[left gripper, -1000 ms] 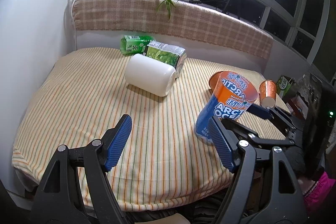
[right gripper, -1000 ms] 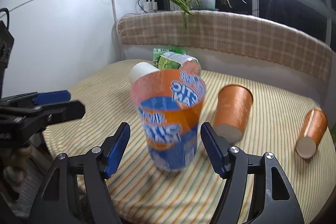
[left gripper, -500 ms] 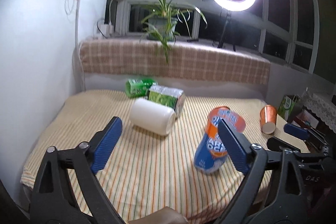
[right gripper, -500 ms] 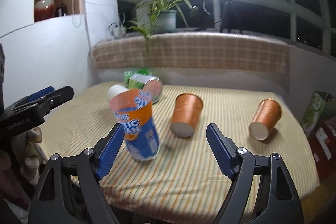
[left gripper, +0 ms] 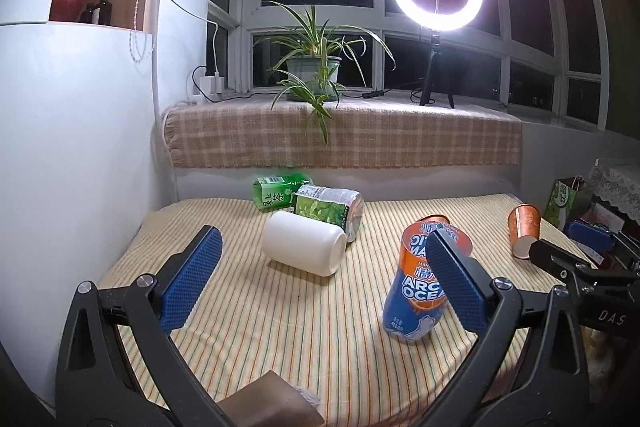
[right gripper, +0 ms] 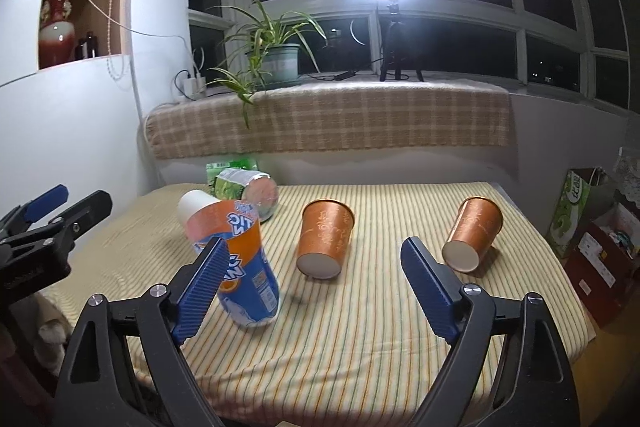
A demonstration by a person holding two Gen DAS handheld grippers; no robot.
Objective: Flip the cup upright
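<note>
An orange and blue cup (left gripper: 416, 291) marked ARCTIC OCEAN stands upright on the striped tablecloth (left gripper: 280, 327), open end up; it also shows in the right wrist view (right gripper: 244, 267). My left gripper (left gripper: 324, 283) is open and empty, held back above the table's near edge. My right gripper (right gripper: 316, 287) is open and empty, pulled back from the cup. Each gripper shows at the edge of the other's view: the right one (left gripper: 580, 259) and the left one (right gripper: 44, 223).
A white cup (left gripper: 304, 247) lies on its side beside two green drink containers (left gripper: 320, 201). Two brown paper cups (right gripper: 324, 239) (right gripper: 472, 235) lie on their sides to the right. A padded ledge, a plant and a ring light stand behind.
Both grippers have drawn back and up from the table. The orange and blue cup was between the right gripper's fingers; now it stands free on the cloth.
</note>
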